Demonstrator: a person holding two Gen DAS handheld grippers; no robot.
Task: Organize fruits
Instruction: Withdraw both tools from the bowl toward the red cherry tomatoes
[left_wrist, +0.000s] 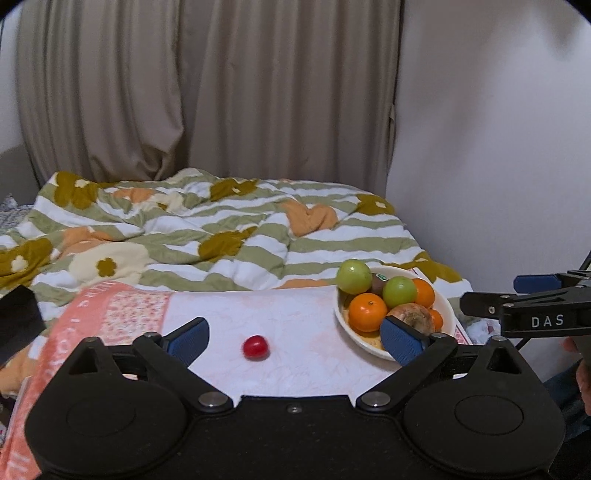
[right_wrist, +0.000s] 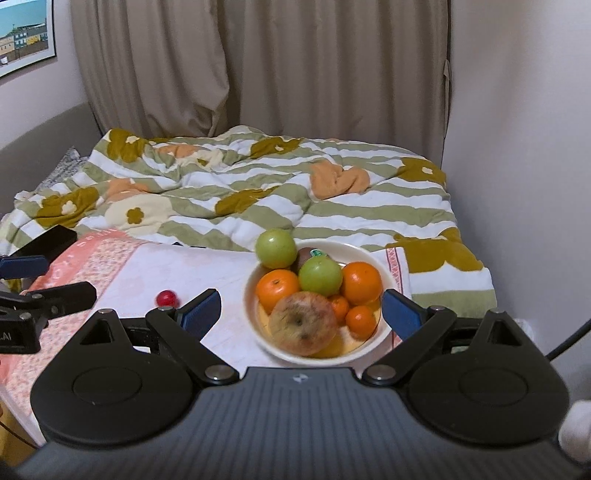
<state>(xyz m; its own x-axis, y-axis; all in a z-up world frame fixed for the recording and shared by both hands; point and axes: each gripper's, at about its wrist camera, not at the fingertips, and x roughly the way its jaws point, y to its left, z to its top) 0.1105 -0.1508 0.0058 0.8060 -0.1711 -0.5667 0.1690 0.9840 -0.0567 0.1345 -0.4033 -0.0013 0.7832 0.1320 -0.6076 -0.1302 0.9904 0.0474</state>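
1. Behind the left gripper's (left_wrist: 295, 338) right pad (left_wrist: 400, 341): part of the white bowl's (left_wrist: 448, 314) near rim and the lower edge of the brownish apple (left_wrist: 413, 317).
2. Beyond that apple, mostly hidden among green apples: a kiwi (right_wrist: 304, 256), only sticker and brown top showing.
3. Near the right gripper (right_wrist: 301, 314): bowl's front rim blurred.
4. At the left view's right edge: the other gripper cut off, jaws unseen whole.
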